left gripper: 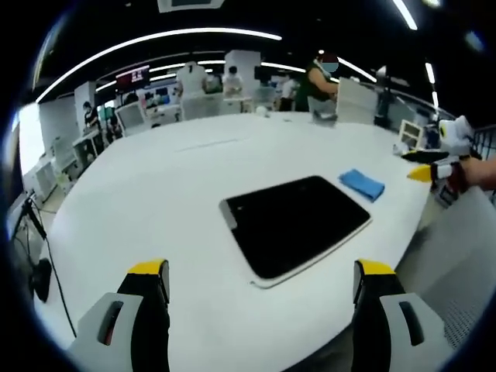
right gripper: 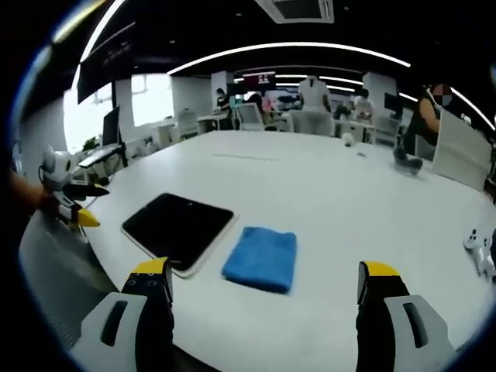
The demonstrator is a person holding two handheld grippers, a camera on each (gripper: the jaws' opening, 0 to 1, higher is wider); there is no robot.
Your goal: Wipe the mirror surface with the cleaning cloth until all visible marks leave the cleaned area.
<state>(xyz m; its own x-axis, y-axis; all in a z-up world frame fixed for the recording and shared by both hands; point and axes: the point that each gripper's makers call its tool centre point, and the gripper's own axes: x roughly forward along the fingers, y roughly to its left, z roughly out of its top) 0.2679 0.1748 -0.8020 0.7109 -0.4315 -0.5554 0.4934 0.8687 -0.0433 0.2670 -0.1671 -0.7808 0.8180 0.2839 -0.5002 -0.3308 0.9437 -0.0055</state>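
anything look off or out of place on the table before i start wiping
Nothing stands out. The dark rectangular mirror lies flat on the white table, set at an angle to its near edge, and the folded blue cleaning cloth sits neatly beside it, apart from it. No spill or damage shows.

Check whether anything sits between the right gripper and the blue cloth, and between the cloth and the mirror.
Nothing visible does. The right gripper is open, with only bare white table between its jaws and the blue cloth. The cloth lies right beside the dark mirror, with nothing between them.
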